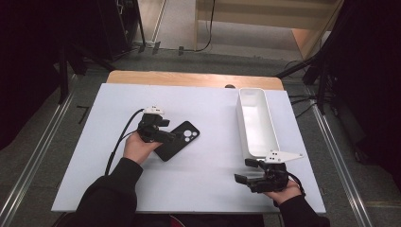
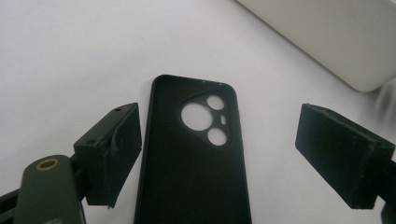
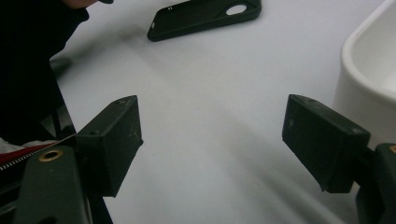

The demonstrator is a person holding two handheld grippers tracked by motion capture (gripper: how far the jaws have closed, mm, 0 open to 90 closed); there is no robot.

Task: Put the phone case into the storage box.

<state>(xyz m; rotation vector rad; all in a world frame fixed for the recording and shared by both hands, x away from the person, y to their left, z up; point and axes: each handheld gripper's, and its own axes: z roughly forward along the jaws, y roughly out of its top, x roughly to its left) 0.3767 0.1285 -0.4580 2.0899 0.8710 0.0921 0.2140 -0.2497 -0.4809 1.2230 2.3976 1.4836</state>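
Note:
A black phone case point(image 1: 185, 136) lies inner side up on the white table top point(image 1: 203, 170), its camera cut-outs toward the far right. My left gripper point(image 1: 171, 137) hovers low over the case's near end, open. In the left gripper view the case point(image 2: 194, 163) runs up between the two spread jaws of the left gripper point(image 2: 219, 144), neither jaw touching it. My right gripper point(image 1: 245, 171) rests near the front right edge, pointing left, open. In the right gripper view nothing lies within the right gripper point(image 3: 210, 144), and the case point(image 3: 205, 16) sits farther off.
A long white tray point(image 1: 242, 124) stands lengthwise at the right of the table and looks empty inside; its wall shows in the left gripper view point(image 2: 336, 42) and its rim in the right gripper view point(image 3: 369, 60). A dark sleeve point(image 3: 28, 60) is at the left.

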